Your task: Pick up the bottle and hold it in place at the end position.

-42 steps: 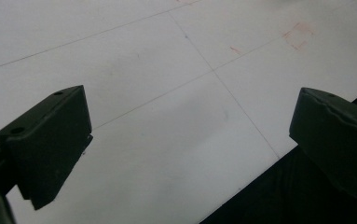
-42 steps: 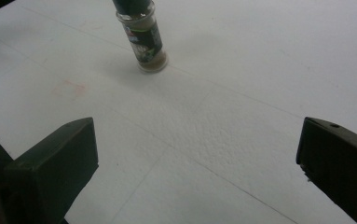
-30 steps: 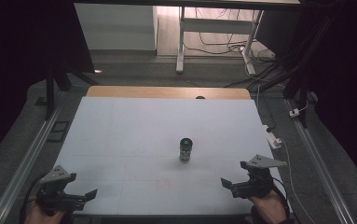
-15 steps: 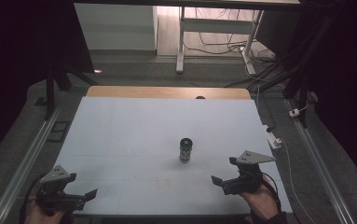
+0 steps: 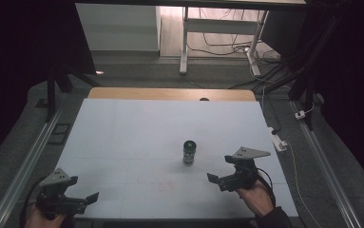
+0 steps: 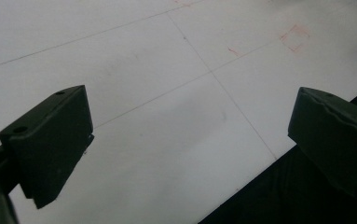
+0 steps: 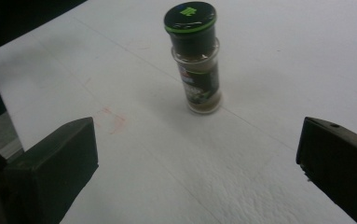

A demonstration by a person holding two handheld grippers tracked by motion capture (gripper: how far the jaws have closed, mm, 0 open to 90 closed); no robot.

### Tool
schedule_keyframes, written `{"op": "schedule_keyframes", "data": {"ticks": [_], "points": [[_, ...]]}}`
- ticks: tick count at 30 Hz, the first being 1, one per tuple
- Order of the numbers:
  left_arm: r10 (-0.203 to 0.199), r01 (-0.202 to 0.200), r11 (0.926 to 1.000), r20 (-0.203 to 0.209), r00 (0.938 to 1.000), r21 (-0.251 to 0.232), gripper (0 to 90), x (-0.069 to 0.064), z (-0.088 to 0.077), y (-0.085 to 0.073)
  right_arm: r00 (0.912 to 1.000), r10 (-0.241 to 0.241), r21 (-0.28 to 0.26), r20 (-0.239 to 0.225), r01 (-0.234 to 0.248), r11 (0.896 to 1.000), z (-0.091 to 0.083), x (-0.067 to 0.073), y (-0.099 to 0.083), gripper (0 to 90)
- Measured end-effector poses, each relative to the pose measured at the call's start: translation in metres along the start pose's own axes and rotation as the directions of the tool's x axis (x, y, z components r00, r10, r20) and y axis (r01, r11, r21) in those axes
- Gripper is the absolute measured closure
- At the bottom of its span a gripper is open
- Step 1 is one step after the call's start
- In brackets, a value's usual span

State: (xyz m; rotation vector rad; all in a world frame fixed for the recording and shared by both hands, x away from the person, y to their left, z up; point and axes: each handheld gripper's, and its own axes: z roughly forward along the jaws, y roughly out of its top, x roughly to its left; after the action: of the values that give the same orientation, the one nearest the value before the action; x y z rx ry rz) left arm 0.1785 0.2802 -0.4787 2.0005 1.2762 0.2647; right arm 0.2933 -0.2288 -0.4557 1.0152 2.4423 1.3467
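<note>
A small spice jar [image 5: 188, 152] with a black lid stands upright near the middle of the white table [image 5: 137, 137]. In the right gripper view the jar [image 7: 195, 60] has a green-marked lid and a dark label, and it stands ahead of the jaws. My right gripper [image 5: 216, 180] is open, a short way to the jar's right and nearer the front edge, with nothing between its jaws [image 7: 195, 158]. My left gripper [image 5: 91, 199] is open at the front left corner, over the bare table [image 6: 167, 116].
Faint red marks [image 5: 166, 185] lie on the table in front of the jar. A wooden strip [image 5: 170, 94] runs along the far edge. Metal rails [image 5: 23, 166] flank the table, and cables [image 5: 284, 142] lie on the floor at the right.
My right gripper has moved left and forward toward the jar. The left gripper and the jar have stayed where they were.
</note>
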Motion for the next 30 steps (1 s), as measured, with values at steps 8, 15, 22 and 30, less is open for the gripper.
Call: {"op": "schedule_keyframes", "data": {"ticks": [8, 15, 22, 30], "points": [[0.000, 0.000, 1.0000, 0.001, 1.0000, 0.000, 1.2, 0.000, 0.000, 0.000, 0.9997, -0.023, 0.021, -0.010, 0.023, 1.000, 0.015, 0.001, 0.007, 0.0], [-0.004, 0.004, 1.0000, 0.003, 1.0000, 0.000, 1.2, 0.000, 0.000, 0.000, 0.9994, -0.026, 0.046, -0.024, 0.027, 0.999, 0.032, 0.001, 0.013, 0.0], [-0.009, 0.009, 1.0000, 0.008, 0.9999, 0.000, 1.2, 0.001, 0.000, 0.000, 0.9983, -0.056, 0.083, -0.015, 0.057, 0.995, 0.056, 0.001, 0.015, 0.0], [-0.007, 0.007, 1.0000, 0.012, 0.9999, -0.001, 1.1, 0.001, 0.000, 0.000, 0.9979, -0.064, 0.120, -0.011, 0.064, 0.991, 0.073, -0.007, 0.015, 0.0]]}}
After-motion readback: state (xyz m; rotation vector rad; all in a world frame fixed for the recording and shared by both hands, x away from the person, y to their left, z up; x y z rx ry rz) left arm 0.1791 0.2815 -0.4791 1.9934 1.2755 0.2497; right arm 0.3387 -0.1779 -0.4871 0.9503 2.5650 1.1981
